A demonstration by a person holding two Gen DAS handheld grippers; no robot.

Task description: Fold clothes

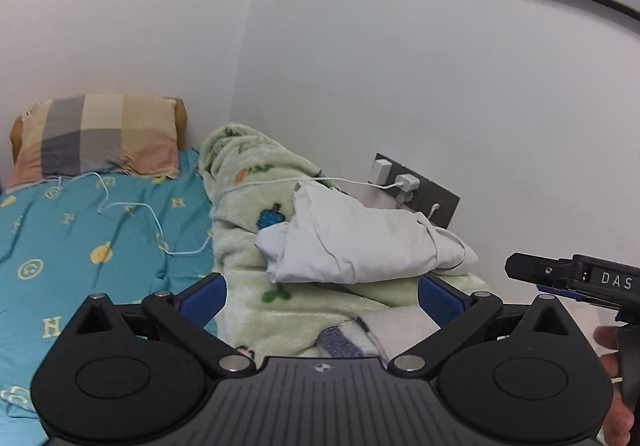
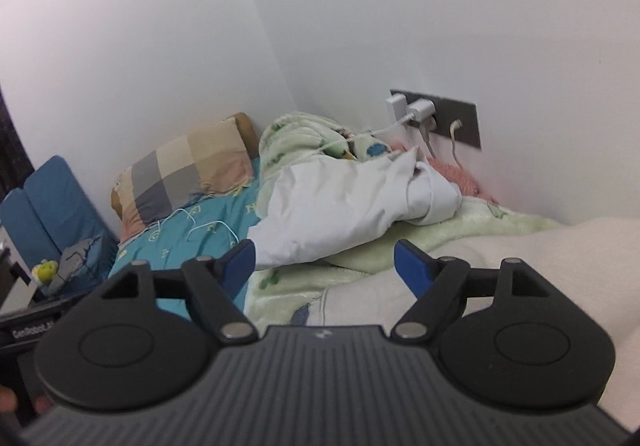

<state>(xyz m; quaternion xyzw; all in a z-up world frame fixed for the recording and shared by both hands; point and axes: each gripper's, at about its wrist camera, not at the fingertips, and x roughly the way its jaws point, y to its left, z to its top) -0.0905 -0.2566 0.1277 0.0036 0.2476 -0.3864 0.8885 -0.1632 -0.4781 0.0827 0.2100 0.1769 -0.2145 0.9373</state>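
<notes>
Both our claws spread wide and empty.
The white garment lies bundled on the green blanket, beyond our left gripper and right gripper.

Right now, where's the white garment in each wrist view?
Left wrist: white garment right of centre, bunched on the green blanket.
Right wrist: white garment mid-frame, on the same blanket.
Shared landmark: wall socket panel just behind it.
</notes>
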